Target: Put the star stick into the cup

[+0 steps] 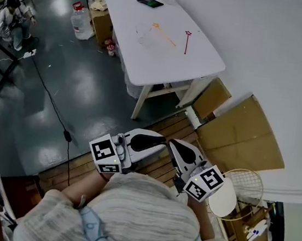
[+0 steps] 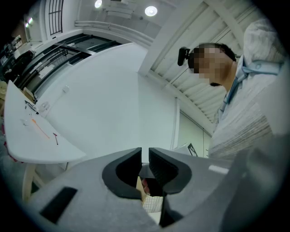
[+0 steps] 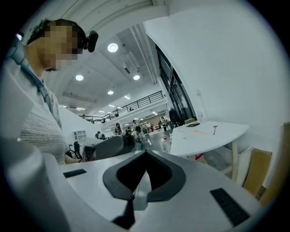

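Observation:
Far ahead on a white table (image 1: 164, 64) lie an orange star stick (image 1: 163, 34) and a red star stick (image 1: 187, 41), beside a clear cup (image 1: 143, 33). Both grippers are held close to the person's chest, well away from the table. My left gripper (image 1: 151, 142) (image 2: 145, 152) has its jaws drawn together to a thin slit, with nothing between them. My right gripper (image 1: 183, 150) (image 3: 145, 154) is shut with the tips touching, and it holds nothing. The sticks appear as small marks in the left gripper view (image 2: 40, 129) and in the right gripper view (image 3: 199, 132).
A dark tablet (image 1: 150, 2) lies at the table's far end. A water jug (image 1: 81, 21) and a box (image 1: 102, 22) stand by the table. Flat cardboard (image 1: 243, 135) leans on the wall at right, near a wire basket (image 1: 244, 187). A cable (image 1: 49, 98) crosses the grey floor.

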Tool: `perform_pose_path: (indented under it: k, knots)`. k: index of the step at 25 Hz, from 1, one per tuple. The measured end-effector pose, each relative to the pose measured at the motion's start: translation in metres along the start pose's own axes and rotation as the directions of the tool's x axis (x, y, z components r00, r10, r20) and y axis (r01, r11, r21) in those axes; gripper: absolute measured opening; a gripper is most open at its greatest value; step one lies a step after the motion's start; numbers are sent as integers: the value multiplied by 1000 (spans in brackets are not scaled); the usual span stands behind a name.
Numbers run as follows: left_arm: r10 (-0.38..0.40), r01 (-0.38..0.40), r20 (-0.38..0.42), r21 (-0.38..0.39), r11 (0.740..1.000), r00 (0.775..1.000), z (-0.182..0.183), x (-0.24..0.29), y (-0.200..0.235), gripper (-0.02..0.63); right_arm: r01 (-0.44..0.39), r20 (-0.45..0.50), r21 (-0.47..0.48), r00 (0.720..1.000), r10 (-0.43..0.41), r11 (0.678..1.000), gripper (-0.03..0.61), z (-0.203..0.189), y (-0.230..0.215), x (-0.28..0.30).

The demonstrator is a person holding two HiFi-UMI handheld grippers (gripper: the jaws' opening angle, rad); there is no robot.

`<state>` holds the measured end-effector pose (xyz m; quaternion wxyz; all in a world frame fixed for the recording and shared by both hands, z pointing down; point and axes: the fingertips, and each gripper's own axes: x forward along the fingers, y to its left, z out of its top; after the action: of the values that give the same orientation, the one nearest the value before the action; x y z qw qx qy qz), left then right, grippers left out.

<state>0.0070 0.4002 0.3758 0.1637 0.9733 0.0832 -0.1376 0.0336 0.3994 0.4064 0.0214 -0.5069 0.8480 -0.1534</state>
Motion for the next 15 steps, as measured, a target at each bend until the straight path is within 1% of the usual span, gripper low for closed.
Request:
perform_pose_path:
  k: [9,12,15]
  knots:
    - [10,-10,7,12,1000,1000,3,-6,14,58,-25,7,28,1000,25,999,9,-1,-6,15]
    - [31,-32,14,18,999,999,11,-14,30,58,-28,-7,14,1000,28,1000,11,1,-10,31]
    - [50,-50,12,19,999,999,27,-27,51,58,-33,-10,-4,999,33,999,11,12,-10,55]
